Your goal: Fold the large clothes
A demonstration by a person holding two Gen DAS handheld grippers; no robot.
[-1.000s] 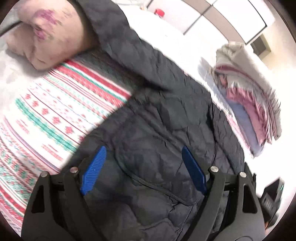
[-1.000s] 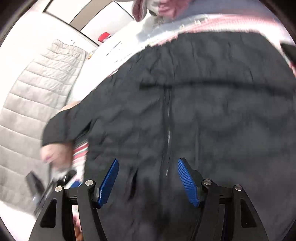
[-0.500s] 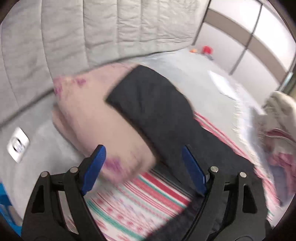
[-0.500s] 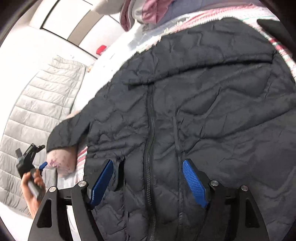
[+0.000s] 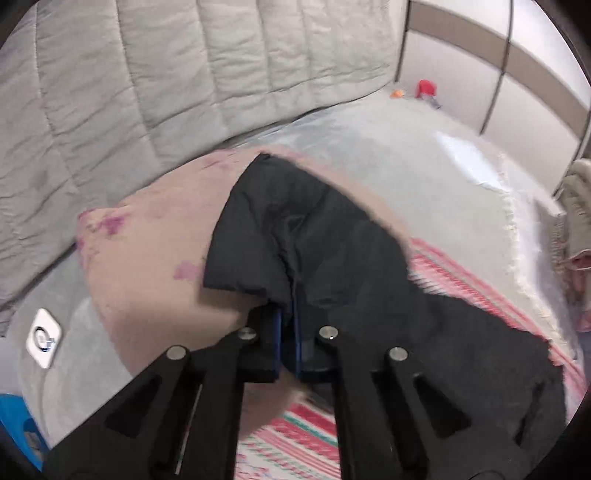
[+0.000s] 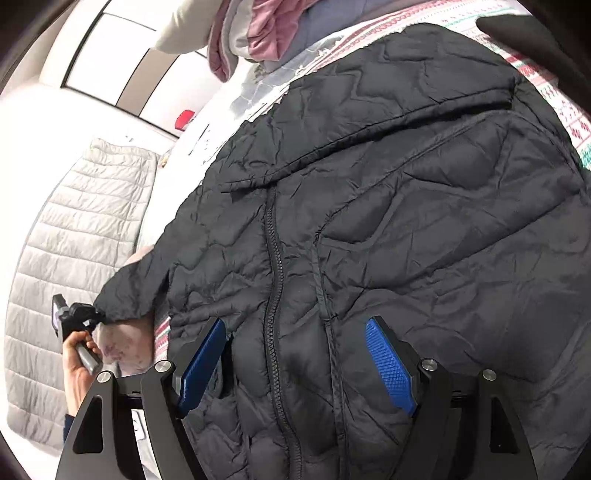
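Note:
A black quilted jacket point(image 6: 406, 221) lies front up on a striped blanket point(image 5: 461, 280), with its zipper point(image 6: 273, 288) closed. One sleeve point(image 5: 314, 236) stretches over a pink pillow point(image 5: 155, 258). My left gripper point(image 5: 288, 332) is shut on the cuff edge of that sleeve, with the fabric pinched between the blue pads. The right wrist view shows the same gripper point(image 6: 79, 314) at the sleeve's end, held by a hand point(image 6: 77, 365). My right gripper point(image 6: 295, 363) hangs open just above the jacket's lower front. Its fingers stand either side of the zipper and hold nothing.
A grey padded headboard point(image 5: 147, 74) rises behind the pillow. A pile of folded clothes point(image 6: 266, 33) sits on the bed beyond the jacket's collar. A white socket plate point(image 5: 43, 338) shows left of the pillow. Pale bedsheet point(image 5: 424, 166) spreads past the blanket.
My left gripper swung from the jacket's body to the sleeve on the pillow and closed on its cuff. My right gripper opened a little wider and sank towards the jacket.

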